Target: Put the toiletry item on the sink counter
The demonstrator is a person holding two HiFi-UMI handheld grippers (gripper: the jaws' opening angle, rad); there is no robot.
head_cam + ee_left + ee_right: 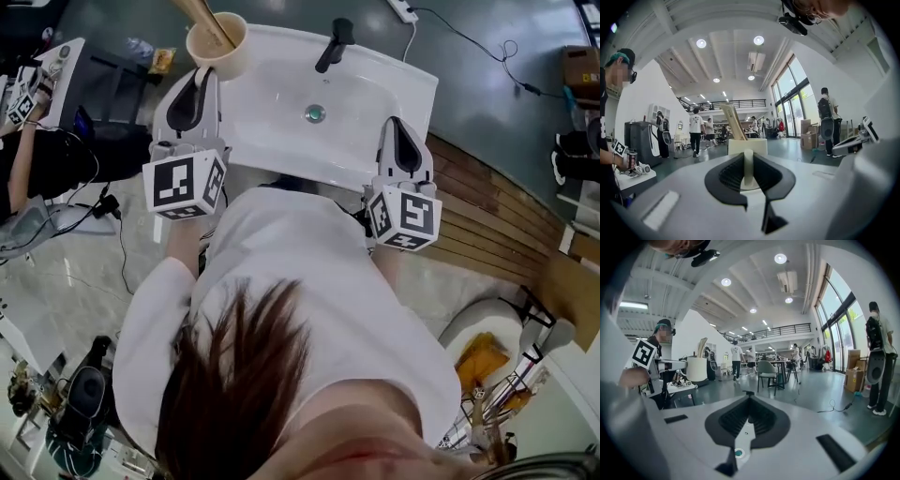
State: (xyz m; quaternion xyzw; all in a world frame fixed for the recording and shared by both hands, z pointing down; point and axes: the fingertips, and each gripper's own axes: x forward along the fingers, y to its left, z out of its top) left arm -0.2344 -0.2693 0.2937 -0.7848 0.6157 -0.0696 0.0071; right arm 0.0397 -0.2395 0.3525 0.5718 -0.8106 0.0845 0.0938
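Hair and a white shirt [309,281] fill the near part of the head view, and I hold both grippers out past them over the near edge of the white sink [375,89]. The marker cubes sit closest to me, the jaws pointing away.

The right gripper [397,122] hangs over the sink's near right edge. Its own view shows the tips together with nothing between the pads. Through the slit nearer its base I see the drain [738,453], which the head view places mid-basin.

The left gripper [202,73] reaches along the sink's left edge to the cream cup [227,61] at the back left corner. From above I only see its tip meeting the cup. The left gripper view shows more: the ribbed pads are clamped on an upright cream strip [748,164], which I take for the cup's handle, with the cup body just beyond. I cannot tell whether the cup's base rests on the sink.

A wooden stick [204,17] leans out of the cup. The black faucet [334,45] stands at the back edge's middle. The right gripper view catches the cup off to its left.
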